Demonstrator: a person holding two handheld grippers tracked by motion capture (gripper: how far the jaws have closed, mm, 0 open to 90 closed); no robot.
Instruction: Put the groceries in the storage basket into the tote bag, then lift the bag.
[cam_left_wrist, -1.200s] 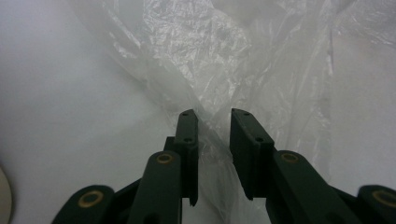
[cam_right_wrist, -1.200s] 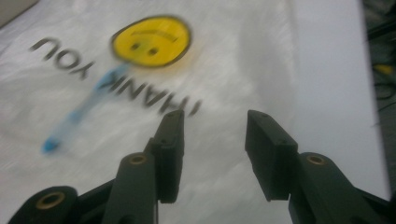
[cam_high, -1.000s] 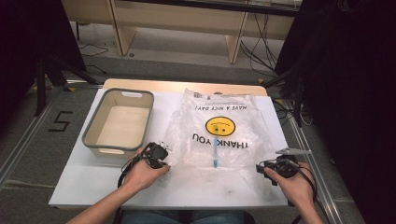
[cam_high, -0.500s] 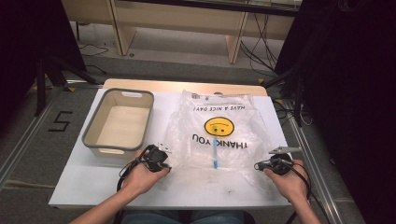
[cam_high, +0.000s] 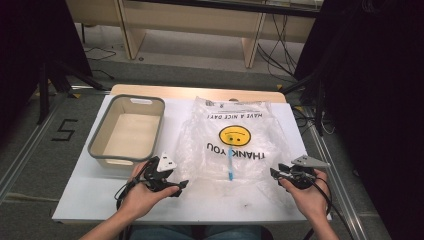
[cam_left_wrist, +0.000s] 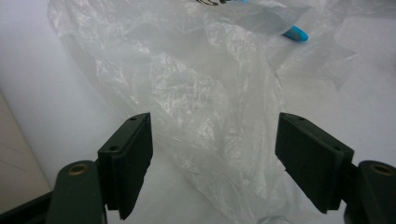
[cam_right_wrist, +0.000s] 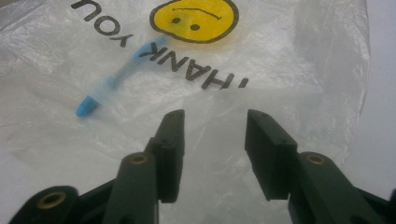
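Observation:
A clear plastic bag (cam_high: 235, 145) with a yellow smiley and "THANK YOU" print lies flat on the white table. A slim blue stick (cam_high: 230, 167) lies in it, its tip poking out of the near end. At the bag's near left corner my left gripper (cam_high: 177, 185) is open. Its jaws have just been opening wide, and crinkled bag film (cam_left_wrist: 196, 84) lies loose between them (cam_left_wrist: 215, 126). My right gripper (cam_high: 274, 172) is at the near right corner. Its jaws (cam_right_wrist: 215, 116) have just been opening and stand apart over the bag (cam_right_wrist: 289, 60), gripping nothing. The blue tip (cam_right_wrist: 88, 106) lies ahead to their left.
A beige bin with a grey rim (cam_high: 100, 145) stands empty on the table's left side, just beyond my left hand. Bare white tabletop (cam_high: 90, 200) runs along the near edge. Dark curtains and a wooden shelf frame stand behind the table.
My left gripper has shifted slightly towards the bag and lifted a little, and its jaws stand wider apart. The right hand stays in nearly the same place.

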